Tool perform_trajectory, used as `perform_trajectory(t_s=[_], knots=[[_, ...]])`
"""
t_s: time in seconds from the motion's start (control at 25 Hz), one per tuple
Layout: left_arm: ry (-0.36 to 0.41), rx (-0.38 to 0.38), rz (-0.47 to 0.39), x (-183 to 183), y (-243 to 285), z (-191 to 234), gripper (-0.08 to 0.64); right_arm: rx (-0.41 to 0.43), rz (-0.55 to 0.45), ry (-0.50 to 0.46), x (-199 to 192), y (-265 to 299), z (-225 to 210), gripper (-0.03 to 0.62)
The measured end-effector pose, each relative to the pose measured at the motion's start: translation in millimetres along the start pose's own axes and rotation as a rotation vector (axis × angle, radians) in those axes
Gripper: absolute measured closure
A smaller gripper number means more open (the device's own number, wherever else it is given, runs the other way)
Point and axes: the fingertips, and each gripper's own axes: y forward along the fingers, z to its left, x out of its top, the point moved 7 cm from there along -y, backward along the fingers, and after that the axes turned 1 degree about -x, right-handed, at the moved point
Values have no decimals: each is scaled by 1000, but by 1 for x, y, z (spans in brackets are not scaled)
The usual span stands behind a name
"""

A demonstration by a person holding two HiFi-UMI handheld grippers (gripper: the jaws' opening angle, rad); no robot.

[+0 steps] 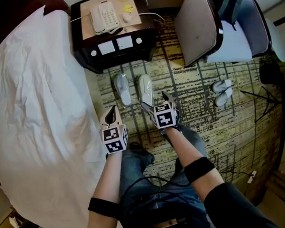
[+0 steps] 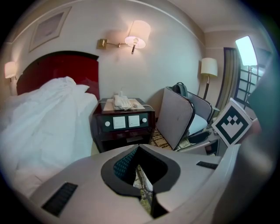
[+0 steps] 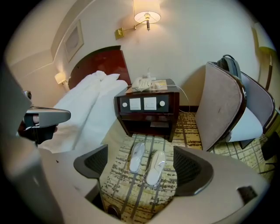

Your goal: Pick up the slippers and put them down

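Nearest first, I log the person's legs (image 1: 151, 183) in jeans at the bottom of the head view, with both forearms reaching forward above them.

Item: left gripper (image 1: 111, 117), close beside the edge of the bed (image 1: 36, 108). In the left gripper view its fingers (image 2: 127, 164) are closed together with nothing held; only a sliver of floor shows below them.

Item: right gripper (image 1: 156, 101), over the carpet (image 1: 200, 117). In the right gripper view its fingers (image 3: 94, 162) stand wide apart, pads bare, gripping nothing.

Items: slipper nearer the bed (image 1: 122, 89) and slipper nearer the chair (image 1: 146, 89). Both are white, in clear wrapping, and lie flat side by side on the carpet in front of the nightstand. From the right gripper view I see both framed in the gap between the open fingers, and neither pad presses on them. In the head view the near end of the slipper nearer the chair sits just at the right gripper's tips; I cannot tell whether they touch.

Item: second pair of slippers (image 1: 222, 92), white, well apart from the first, on the carpet below the chair.

Item: nightstand (image 1: 114, 45), dark wood with switch plates on its front, just beside the bed.

Item: telephone (image 1: 104, 17), pale, on the nightstand top.

Item: chair (image 1: 199, 25), upholstered, beside the nightstand, with something dark hung on its back.

Item: headboard (image 3: 100, 59), dark red, behind the white bedding.

Item: wall lamp (image 3: 147, 17), lit, above the nightstand.
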Motion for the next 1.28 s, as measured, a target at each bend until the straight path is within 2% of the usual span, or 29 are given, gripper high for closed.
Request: perform_trajectory(t_s=[0.24,0.72,0.88,1.12,1.28], knots=[[-45,7,7,-58,77,10,560,-13,44,42,-53,86,-15,74],[-73,-1,-13,-172,256,21,560,-25,71,111,-173,262,-51,72],[-79,-7,-26,-209,304,18,560,-33,77,135,-205,312,-63,49],[-105,-8,-53,-250,372,26,560,-86,103,138,-251,380,-85,20],[-84,-27,-63,-268,396,29,560,-104,106,166,-273,400,-87,20]])
